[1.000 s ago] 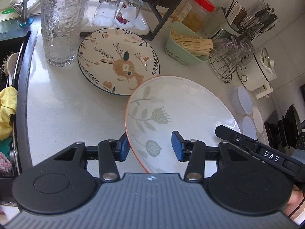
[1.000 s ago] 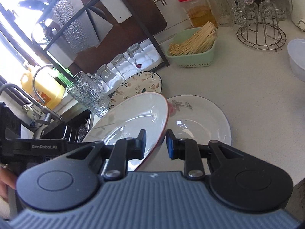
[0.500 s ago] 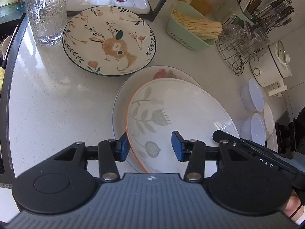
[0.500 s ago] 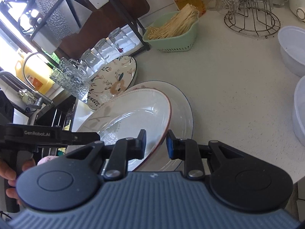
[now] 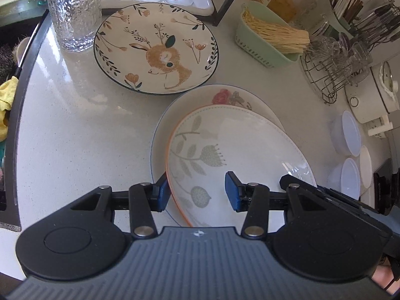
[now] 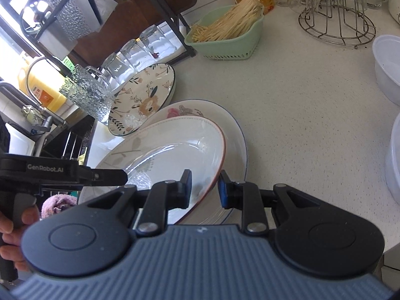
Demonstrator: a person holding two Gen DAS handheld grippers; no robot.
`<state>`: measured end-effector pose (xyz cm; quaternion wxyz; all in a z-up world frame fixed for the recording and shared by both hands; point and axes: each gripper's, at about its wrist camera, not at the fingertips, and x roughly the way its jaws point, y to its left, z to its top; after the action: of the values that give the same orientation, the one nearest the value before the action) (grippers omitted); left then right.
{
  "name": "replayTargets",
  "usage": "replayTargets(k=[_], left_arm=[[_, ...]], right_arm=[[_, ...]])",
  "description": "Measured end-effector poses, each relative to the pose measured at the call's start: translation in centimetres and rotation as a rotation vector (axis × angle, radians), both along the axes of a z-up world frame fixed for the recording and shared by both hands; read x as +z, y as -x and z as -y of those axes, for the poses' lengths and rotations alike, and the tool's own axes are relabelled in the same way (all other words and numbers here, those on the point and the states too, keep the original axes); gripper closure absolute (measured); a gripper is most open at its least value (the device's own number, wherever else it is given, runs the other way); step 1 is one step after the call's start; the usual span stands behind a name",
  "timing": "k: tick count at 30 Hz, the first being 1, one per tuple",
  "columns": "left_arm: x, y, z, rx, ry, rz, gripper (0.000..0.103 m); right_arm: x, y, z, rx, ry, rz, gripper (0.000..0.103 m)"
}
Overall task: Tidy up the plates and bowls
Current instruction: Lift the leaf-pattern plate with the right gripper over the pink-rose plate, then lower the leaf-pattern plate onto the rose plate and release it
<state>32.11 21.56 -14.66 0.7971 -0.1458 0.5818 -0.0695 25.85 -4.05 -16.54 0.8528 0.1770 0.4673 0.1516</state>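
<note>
An orange-rimmed plate with green leaf print (image 5: 237, 155) lies on top of a blue-rimmed rose plate (image 5: 225, 97) on the white counter. My left gripper (image 5: 193, 195) straddles the orange-rimmed plate's near-left rim with its jaws wide apart. My right gripper (image 6: 205, 187) straddles the same plate (image 6: 175, 145) at its right rim, jaws a little apart around the edge. A deer-pattern plate (image 5: 156, 47) lies farther back, apart from the stack; it also shows in the right wrist view (image 6: 145, 100).
A tall textured glass (image 5: 72, 10) stands left of the deer plate. A green basket of sticks (image 5: 270, 40), a wire glass rack (image 5: 337, 70) and white plastic bowls (image 5: 347, 135) are to the right. The sink (image 5: 10, 75) lies at the left edge.
Both grippers brought the orange-rimmed plate down and to the right, over the rose plate; it now rests on it. The right jaws look slightly wider.
</note>
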Motion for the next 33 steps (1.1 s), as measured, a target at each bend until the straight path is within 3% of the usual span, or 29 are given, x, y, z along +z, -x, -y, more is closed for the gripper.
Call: replayTargets(k=[3, 19, 23, 26, 33], left_arm=[[0.3, 0.0, 0.7, -0.011, -0.056, 0.007, 0.051], [-0.5, -0.7, 0.2, -0.002, -0.027, -0.054, 0.051], [-0.4, -0.9, -0.6, 0.026, -0.011, -0.042, 0.050], [-0.3, -1.1, -1.2, 0.034, 0.063, -0.019, 0.050], [0.0, -1.8, -0.6, 0.010, 0.042, 0.006, 0.050]], right_arm=[[-0.3, -0.4, -0.4, 0.007, 0.014, -0.019, 0.077], [-1.0, -1.0, -0.4, -0.018, 0.049, -0.045, 0.077], [-0.9, -1.2, -0.8, -0.028, 0.065, -0.041, 0.077], [-1.1, -1.5, -1.5, -0.016, 0.073, -0.045, 0.077], [-1.6, -2.1, -1.7, -0.053, 0.079, -0.049, 0.078]])
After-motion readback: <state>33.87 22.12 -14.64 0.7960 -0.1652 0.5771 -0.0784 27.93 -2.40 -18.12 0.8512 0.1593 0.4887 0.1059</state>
